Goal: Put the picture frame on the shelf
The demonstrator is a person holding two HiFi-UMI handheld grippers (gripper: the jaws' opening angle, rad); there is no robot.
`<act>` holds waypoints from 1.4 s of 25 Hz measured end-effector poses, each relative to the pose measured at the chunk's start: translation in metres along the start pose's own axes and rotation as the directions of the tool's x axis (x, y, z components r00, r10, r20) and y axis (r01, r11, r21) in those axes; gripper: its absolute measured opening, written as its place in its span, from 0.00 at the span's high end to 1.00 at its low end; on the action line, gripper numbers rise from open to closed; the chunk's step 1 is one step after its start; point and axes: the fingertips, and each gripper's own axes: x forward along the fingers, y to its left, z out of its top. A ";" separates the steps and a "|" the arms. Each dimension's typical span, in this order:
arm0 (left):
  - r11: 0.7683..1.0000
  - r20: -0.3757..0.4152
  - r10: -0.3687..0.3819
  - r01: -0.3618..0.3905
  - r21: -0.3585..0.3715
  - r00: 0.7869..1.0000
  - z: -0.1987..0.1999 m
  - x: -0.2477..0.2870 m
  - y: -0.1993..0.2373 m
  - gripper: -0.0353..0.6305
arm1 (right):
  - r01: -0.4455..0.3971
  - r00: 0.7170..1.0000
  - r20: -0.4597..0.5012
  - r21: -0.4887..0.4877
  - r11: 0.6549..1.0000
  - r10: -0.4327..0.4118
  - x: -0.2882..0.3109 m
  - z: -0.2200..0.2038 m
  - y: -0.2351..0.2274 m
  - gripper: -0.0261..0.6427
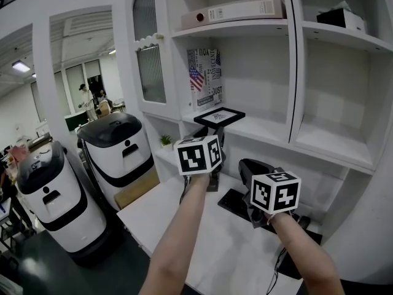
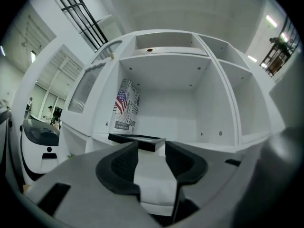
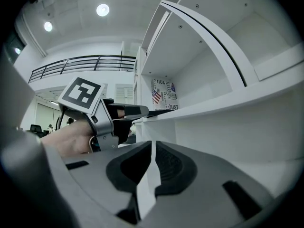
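The picture frame [image 1: 219, 117] has a black border and a white picture. It hangs nearly flat at the front edge of the middle shelf [image 1: 270, 129], to the right of a flag-printed box [image 1: 204, 75]. My left gripper [image 1: 215, 135] is shut on it from below. In the left gripper view the frame's black edge [image 2: 137, 141] crosses just beyond the jaw tips of the left gripper [image 2: 151, 156], with a white part clamped between them. My right gripper [image 1: 250, 168] stays lower over the table, shut on nothing. The right gripper [image 3: 153, 161] looks along the shelf's edge at the left gripper [image 3: 121, 115].
A binder [image 1: 236, 11] lies on the upper shelf and a black box [image 1: 341, 18] sits at the top right. The white table [image 1: 215, 257] carries a black device [image 1: 230, 201]. Two white-and-black bins [image 1: 116, 155] stand on the floor to the left, and a small plant [image 1: 166, 140] sits nearby.
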 end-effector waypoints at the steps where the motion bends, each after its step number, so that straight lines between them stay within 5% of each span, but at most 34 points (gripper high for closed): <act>1: 1.000 -0.011 -0.005 0.005 0.007 1.000 -0.002 0.002 -0.001 0.68 | 0.002 1.000 -0.001 0.001 1.000 -0.002 0.000 0.000 -0.001 0.93; 22: 0.998 -0.041 -0.064 0.065 0.020 0.997 -0.011 0.033 -0.010 0.69 | 0.042 0.999 -0.015 0.006 0.999 -0.042 0.002 -0.010 -0.024 0.93; 35: 0.980 -0.054 -0.197 0.198 0.013 0.979 -0.007 0.037 -0.009 0.67 | 0.035 0.999 -0.022 -0.005 0.999 -0.035 0.007 -0.011 -0.020 0.93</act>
